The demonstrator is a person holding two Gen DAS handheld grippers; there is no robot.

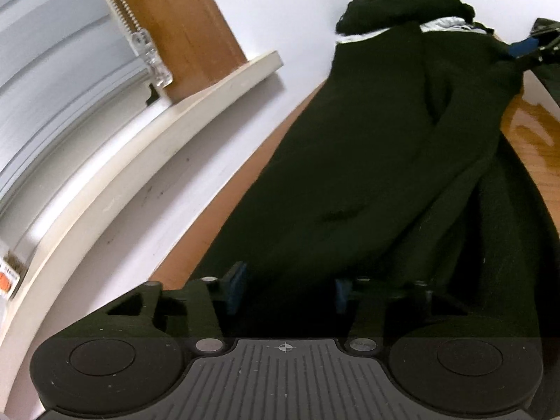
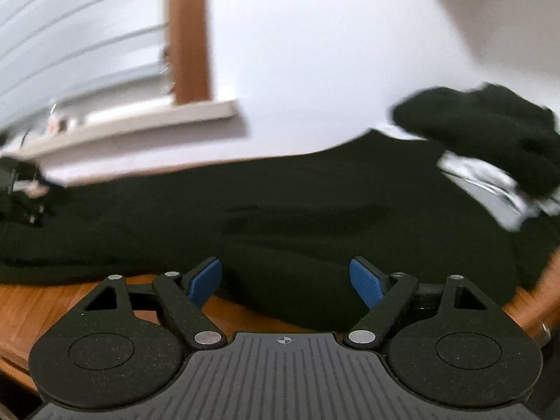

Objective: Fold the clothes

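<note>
Frankly, no writing shows on the black garment (image 1: 367, 161).

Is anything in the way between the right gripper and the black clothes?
Nothing visible. The right gripper stands open right at the near edge of the black garment, with only bare wooden table beneath it.
</note>
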